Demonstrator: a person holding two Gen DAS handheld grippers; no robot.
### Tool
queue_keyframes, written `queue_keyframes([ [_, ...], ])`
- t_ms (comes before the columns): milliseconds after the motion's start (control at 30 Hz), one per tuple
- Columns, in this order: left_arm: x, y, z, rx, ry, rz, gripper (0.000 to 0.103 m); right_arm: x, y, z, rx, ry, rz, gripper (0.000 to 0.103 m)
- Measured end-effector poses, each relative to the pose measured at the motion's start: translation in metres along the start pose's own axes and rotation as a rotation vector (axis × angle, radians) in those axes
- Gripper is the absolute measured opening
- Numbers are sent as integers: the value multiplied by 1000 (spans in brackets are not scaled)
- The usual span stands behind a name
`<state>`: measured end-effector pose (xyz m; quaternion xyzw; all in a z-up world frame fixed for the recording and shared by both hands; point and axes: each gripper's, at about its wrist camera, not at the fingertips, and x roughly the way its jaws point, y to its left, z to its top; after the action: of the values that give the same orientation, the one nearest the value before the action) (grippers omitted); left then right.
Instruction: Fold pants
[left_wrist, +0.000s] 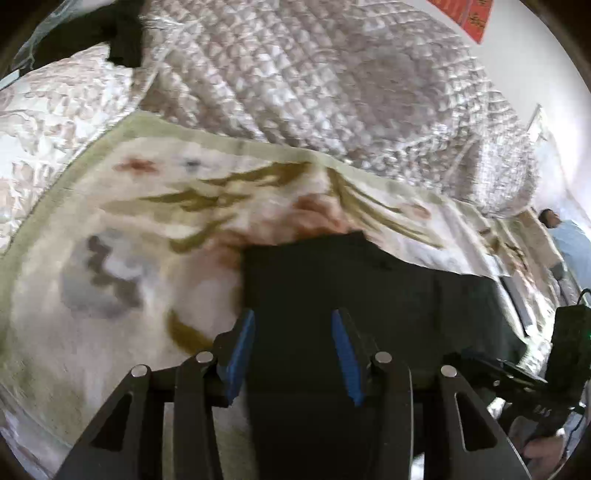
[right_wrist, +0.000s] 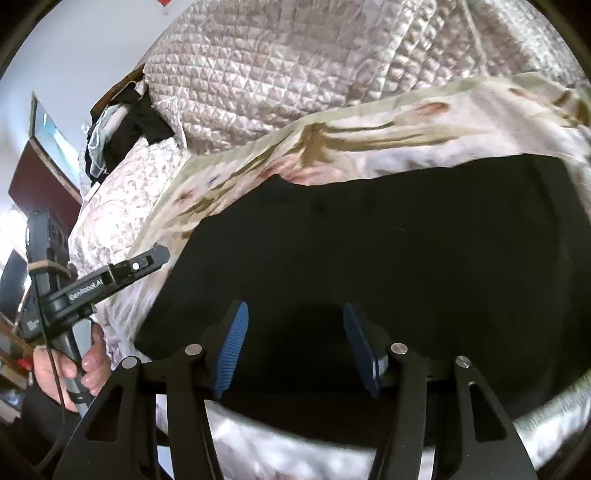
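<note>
Lying flat on the floral blanket (right_wrist: 369, 147) of a bed, the black pants (right_wrist: 369, 258) fill the near middle of the right wrist view, folded into a broad dark slab with its far edge running roughly left to right. Right gripper (right_wrist: 295, 317) hovers over the near part of the pants, jaws apart, blue pads (right_wrist: 232, 350) clear of the cloth as far as can be seen, nothing clamped. Left gripper (left_wrist: 293, 325) sits over the left end of the pants (left_wrist: 369, 295), jaws apart too, left pad near the pants' left edge, no fabric pinched between them. From the right wrist view the left gripper (right_wrist: 147, 258) shows at far left, just beside the pants' left edge, handle held in a hand (right_wrist: 74, 369). From the left wrist view the right gripper's body (left_wrist: 554, 350) shows at the right edge. Quilted silver-pink bedspread (left_wrist: 314, 74) bunched up beyond the blanket, far side. Dark clothing (right_wrist: 136, 122) heaped at the far left corner of the bed. Person in a pale blue top (left_wrist: 572, 251) stands at far right. Red paper (left_wrist: 476, 14) on the white wall, top right. Left view is motion-blurred.
</note>
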<state>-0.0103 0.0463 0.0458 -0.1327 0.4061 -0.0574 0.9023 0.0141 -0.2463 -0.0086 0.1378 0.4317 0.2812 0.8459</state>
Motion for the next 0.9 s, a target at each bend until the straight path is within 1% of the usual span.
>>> queue_keyframes([
  [67,5,10,4,-18,-6,12,46,13,3,10,-16,19,-1,54],
  [200,14,27,1,-72,-10,5,46,31,5,24,-31,47,7,54],
  [233,15,30,0,-81,-8,3,46,40,6,27,-35,72,16,53],
  [400,19,33,-3,-89,-12,0,46,57,5,37,-39,89,14,49],
  [467,19,32,-3,-80,-18,4,46,59,3,39,-30,84,5,38],
  [500,19,32,-3,-78,-20,5,46,59,2,39,-17,83,7,15],
  [533,19,31,-3,-78,-22,4,46,60,-2,39,10,88,30,4],
  [600,19,32,-3,-80,-21,4,46,55,-7,37,45,73,60,3],
  [700,19,32,-3,-81,-20,6,46,37,-5,36,47,10,82,2],
  [767,19,32,-3,-79,-20,6,46,33,-7,37,49,-11,67,2],
  [800,19,33,-3,-80,-19,4,46,35,-9,37,50,-4,62,2],
  [867,21,32,-4,-79,-13,2,46,47,-19,33,83,40,46,2],
  [900,22,31,-5,-77,-10,0,46,51,-22,30,86,41,47,2],
])
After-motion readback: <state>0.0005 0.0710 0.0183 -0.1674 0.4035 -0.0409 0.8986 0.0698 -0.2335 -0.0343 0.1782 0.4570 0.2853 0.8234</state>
